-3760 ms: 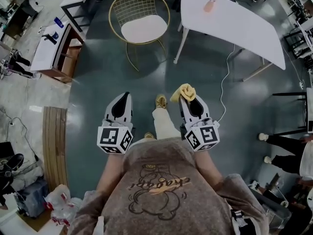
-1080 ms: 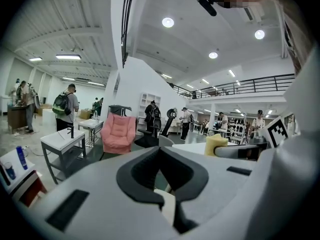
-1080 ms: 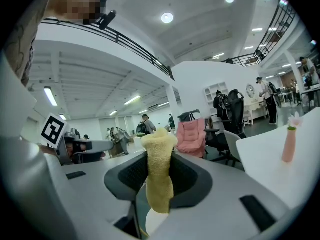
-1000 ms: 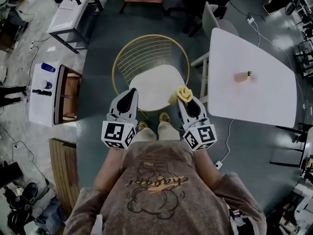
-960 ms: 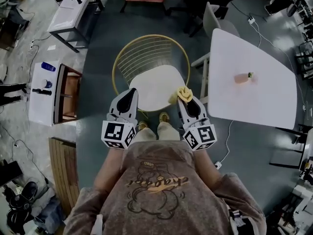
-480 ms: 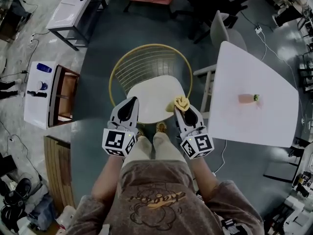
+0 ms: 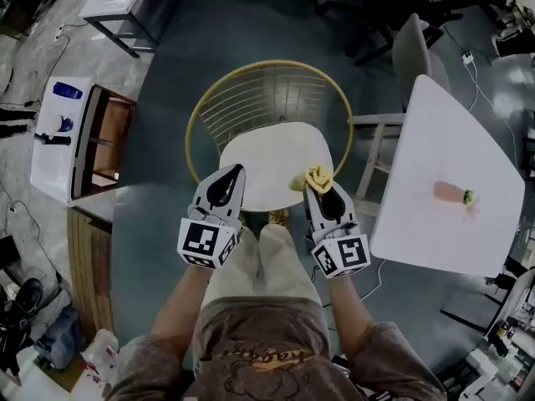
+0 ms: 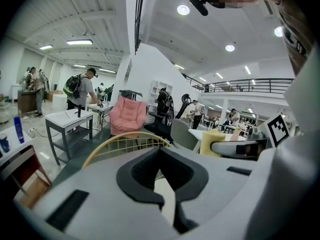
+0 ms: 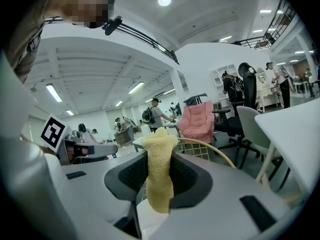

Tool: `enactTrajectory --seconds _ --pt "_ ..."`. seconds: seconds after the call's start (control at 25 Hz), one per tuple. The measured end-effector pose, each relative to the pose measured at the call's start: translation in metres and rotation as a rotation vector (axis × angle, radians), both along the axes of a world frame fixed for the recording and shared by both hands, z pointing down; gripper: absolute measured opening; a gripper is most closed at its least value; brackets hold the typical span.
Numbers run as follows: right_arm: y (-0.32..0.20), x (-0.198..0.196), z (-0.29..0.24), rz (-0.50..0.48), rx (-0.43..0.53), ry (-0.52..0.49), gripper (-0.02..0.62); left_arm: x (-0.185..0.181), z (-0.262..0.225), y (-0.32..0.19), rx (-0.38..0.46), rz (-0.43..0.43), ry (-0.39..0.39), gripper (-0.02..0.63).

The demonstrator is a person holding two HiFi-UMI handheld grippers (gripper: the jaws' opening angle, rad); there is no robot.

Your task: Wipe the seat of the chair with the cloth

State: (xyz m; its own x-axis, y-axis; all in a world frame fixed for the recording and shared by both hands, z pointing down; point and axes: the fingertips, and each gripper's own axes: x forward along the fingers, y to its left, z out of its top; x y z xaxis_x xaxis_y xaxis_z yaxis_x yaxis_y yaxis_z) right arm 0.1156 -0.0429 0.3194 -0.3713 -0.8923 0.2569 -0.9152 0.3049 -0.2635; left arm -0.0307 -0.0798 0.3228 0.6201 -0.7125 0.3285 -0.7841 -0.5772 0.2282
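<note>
open office hall, white desks [image 7: 435,153], swivel chairs [image 9: 227,120]

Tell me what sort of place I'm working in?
Probably a large open workshop or lab hall: white work tables, people standing at a workbench, and a railed mezzanine overhead.

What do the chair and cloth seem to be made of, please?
The chair frame looks like metal wire with a gold finish: thin rods form the back. The seat is smooth matt white, perhaps padded; material unclear. The cloth is yellow and fuzzy, likely terry or microfibre.
</note>
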Motion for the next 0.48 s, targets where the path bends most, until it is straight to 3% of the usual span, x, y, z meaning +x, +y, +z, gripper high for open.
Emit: enactTrajectory --seconds 0.48 --pt "-0.009 -0.036 0.084 -0.075 -0.042 0.019 0.132 -0.029 0.076 -0.001 -0.030 -0.090 -0.005 0.009"
